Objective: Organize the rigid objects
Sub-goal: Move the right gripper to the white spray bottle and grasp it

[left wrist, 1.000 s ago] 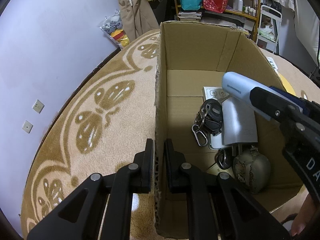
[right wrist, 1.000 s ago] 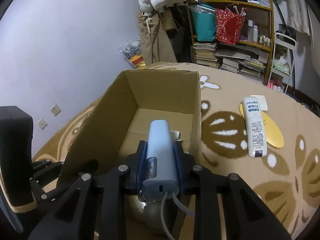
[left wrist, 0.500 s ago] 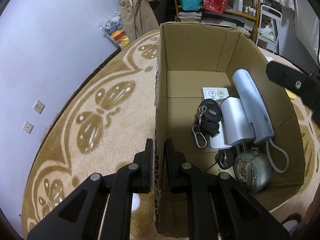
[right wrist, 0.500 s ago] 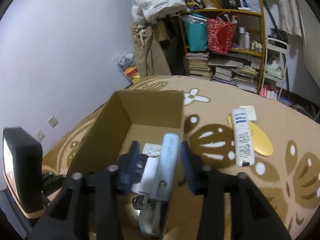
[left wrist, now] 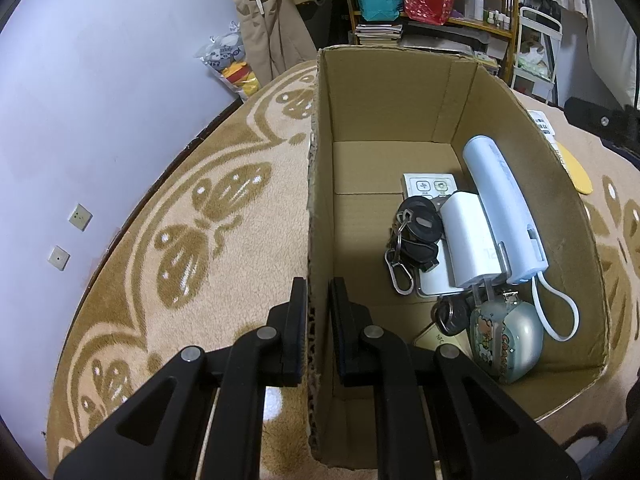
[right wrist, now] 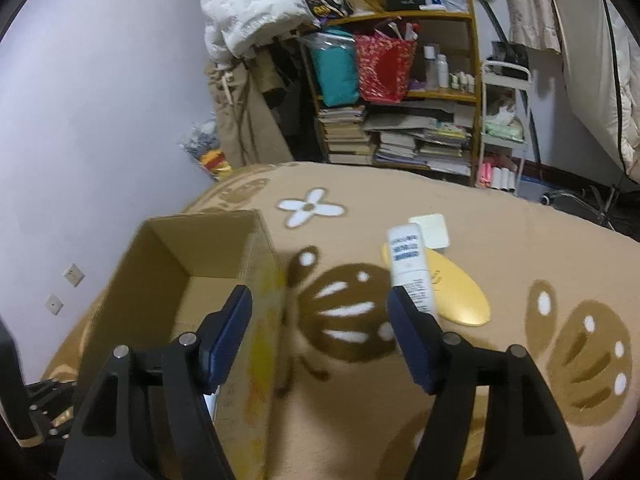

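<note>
A cardboard box (left wrist: 384, 104) stands on the patterned rug. Inside lie a light blue power bank (left wrist: 500, 208) with a white cord, a white charger block (left wrist: 472, 248), black keys (left wrist: 416, 236), a white remote (left wrist: 430, 187) and a rounded green case (left wrist: 506, 340). My left gripper (left wrist: 318, 304) is shut on the box's left wall. My right gripper (right wrist: 320, 320) is open and empty above the rug, right of the box (right wrist: 180, 264). A white tube (right wrist: 410, 264) lies on a yellow oval object (right wrist: 456, 296) ahead of its right finger.
A white square pad (right wrist: 432, 230) lies behind the tube. A shelf (right wrist: 400, 92) with books, bags and bottles stands at the back. Hanging clothes (right wrist: 248, 12) and a wall with sockets (right wrist: 74, 274) are to the left.
My right gripper opened and let the blue power bank drop into the box, then lifted up and swung right. My left gripper kept its hold on the box wall.
</note>
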A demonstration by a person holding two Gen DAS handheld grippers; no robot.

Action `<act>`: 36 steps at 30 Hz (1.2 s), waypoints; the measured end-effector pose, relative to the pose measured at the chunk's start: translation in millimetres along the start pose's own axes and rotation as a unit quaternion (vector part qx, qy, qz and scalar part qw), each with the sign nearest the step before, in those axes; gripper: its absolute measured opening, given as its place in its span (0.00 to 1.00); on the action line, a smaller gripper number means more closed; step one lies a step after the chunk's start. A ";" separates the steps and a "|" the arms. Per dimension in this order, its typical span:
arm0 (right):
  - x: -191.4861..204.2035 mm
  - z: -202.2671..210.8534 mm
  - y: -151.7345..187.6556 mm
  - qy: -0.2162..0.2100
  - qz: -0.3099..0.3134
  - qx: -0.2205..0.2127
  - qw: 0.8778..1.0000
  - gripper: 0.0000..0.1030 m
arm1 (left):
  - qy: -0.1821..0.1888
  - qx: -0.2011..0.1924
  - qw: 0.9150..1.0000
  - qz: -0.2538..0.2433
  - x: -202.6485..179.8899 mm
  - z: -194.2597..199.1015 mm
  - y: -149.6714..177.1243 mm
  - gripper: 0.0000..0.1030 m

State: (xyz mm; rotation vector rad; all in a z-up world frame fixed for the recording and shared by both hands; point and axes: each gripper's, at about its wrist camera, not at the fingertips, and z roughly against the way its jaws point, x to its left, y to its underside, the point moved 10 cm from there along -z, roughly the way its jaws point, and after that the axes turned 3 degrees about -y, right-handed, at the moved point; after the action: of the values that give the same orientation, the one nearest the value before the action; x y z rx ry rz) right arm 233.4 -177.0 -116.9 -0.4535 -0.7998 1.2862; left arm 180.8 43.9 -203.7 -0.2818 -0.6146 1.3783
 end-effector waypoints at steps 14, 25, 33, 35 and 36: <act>-46.9 -52.0 10.7 0.077 0.055 0.075 0.993 0.86 | -0.003 0.002 1.000 -0.002 -0.5 0.6 0.3 0.11; -85.1 -77.4 5.4 0.067 0.018 0.113 0.991 0.86 | 0.000 0.002 1.000 0.002 1.0 0.5 -1.1 0.11; -99.2 -95.1 9.4 0.079 0.018 0.134 0.988 0.73 | 0.006 0.005 1.000 0.008 4.0 -0.9 -1.4 0.11; -98.4 -99.1 11.0 0.090 0.033 0.136 0.986 0.73 | 0.006 0.005 1.000 0.008 4.4 -1.0 -1.8 0.11; -96.8 -100.8 10.9 0.095 0.042 0.134 0.986 0.73 | 0.006 0.005 1.000 0.008 5.2 -1.3 -2.3 0.12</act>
State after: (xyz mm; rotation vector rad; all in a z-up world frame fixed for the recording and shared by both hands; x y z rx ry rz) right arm 293.9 -254.3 -217.2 -0.3886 -0.4435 1.3824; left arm 183.7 48.8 -202.3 -0.2875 -0.5976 1.3934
